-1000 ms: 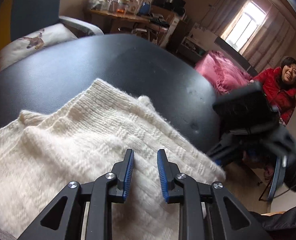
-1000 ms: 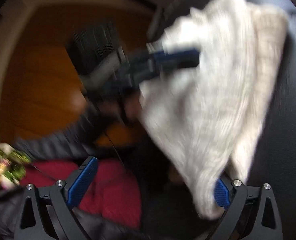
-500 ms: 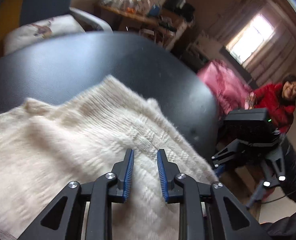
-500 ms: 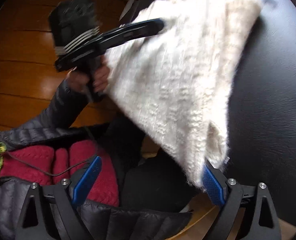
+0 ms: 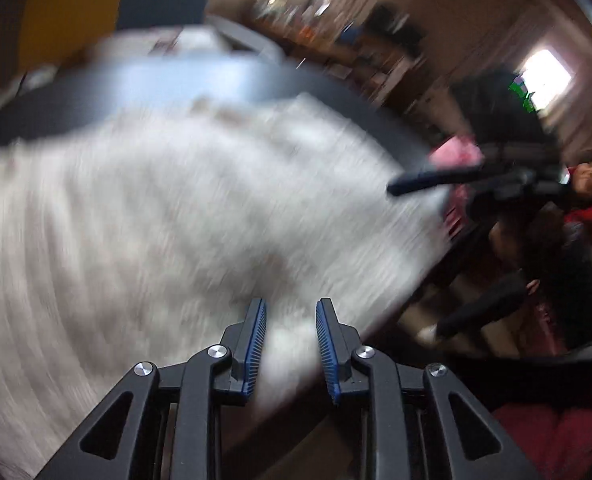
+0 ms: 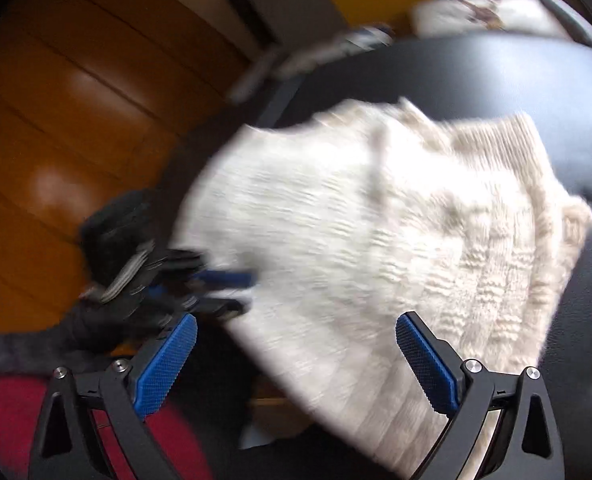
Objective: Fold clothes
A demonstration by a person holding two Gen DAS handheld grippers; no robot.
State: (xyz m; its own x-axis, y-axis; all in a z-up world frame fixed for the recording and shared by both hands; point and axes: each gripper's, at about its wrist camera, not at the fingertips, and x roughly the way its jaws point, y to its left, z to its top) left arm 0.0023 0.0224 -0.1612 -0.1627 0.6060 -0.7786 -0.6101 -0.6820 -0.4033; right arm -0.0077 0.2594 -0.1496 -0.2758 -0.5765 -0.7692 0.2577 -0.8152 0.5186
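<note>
Two grippers: left gripper (image 5: 288,312) narrow on cream knit sweater (image 6: 375,232) edge; right gripper (image 6: 296,336) wide, overhanging black table (image 6: 515,76) rim.

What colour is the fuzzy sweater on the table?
The sweater is cream white with a ribbed knit pattern, clearest in the right wrist view.

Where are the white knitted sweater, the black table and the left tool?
white knitted sweater (image 6: 375,240), right wrist view, middle of the knit.
black table (image 6: 495,72), right wrist view, bare top.
left tool (image 5: 290,344), left wrist view, between its fingertips.
</note>
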